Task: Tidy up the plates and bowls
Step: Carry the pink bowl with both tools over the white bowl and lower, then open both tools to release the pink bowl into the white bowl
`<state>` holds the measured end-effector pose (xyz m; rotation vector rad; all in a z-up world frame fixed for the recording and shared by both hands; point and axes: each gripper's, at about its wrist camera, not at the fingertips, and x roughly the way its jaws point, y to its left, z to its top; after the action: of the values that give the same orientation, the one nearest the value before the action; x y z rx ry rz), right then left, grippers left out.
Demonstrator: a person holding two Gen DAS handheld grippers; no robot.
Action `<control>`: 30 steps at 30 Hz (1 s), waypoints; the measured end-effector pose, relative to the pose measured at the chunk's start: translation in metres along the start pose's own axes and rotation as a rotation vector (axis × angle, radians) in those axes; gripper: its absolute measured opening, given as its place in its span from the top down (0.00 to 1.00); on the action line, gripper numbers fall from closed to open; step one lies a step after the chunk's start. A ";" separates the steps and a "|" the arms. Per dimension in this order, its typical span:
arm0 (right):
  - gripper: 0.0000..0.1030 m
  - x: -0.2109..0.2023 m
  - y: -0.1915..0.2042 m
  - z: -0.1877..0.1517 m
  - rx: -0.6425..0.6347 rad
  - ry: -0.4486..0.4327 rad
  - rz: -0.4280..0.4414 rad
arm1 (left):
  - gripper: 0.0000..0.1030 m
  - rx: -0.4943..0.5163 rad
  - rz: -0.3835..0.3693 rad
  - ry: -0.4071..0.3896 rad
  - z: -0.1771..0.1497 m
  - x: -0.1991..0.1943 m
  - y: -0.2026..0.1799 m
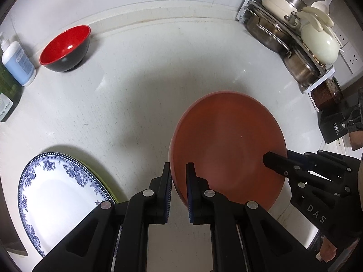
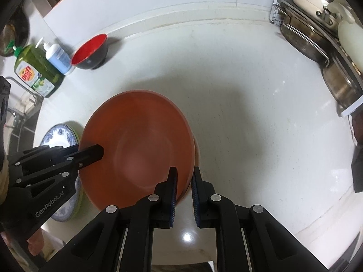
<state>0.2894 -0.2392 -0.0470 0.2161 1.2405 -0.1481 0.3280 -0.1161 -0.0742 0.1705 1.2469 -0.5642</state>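
An orange-brown plate [image 1: 226, 145] is held above the white counter, gripped on both sides. My left gripper [image 1: 179, 172] is shut on its left rim, one finger inside and one outside. My right gripper [image 2: 184, 176] is shut on its right rim; the plate also shows in the right wrist view [image 2: 138, 145]. Each gripper shows in the other's view, the right one [image 1: 272, 162] and the left one [image 2: 95, 153]. A blue-and-white patterned plate [image 1: 56, 195] lies on a green plate at the near left. A red-and-black bowl [image 1: 65, 47] stands at the back left.
A rack with steel pots, lids and a cream pot [image 1: 295, 38] fills the back right corner. A blue soap bottle [image 1: 17, 61] and a green dish-soap bottle [image 2: 36, 72] stand at the far left by the sink. A black box [image 1: 335, 122] sits at the right.
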 end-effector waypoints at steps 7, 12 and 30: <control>0.86 0.009 -0.002 -0.004 -0.006 0.023 0.004 | 0.88 -0.002 0.002 0.005 -0.001 0.005 0.000; 0.86 0.011 -0.002 -0.004 -0.010 0.021 0.011 | 0.83 -0.003 -0.007 0.006 0.000 0.005 0.001; 0.60 -0.010 0.005 0.001 0.005 -0.049 0.008 | 0.38 0.020 0.081 -0.137 0.007 -0.033 0.015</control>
<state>0.2880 -0.2345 -0.0372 0.2205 1.1904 -0.1486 0.3346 -0.0963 -0.0443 0.1957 1.0971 -0.5101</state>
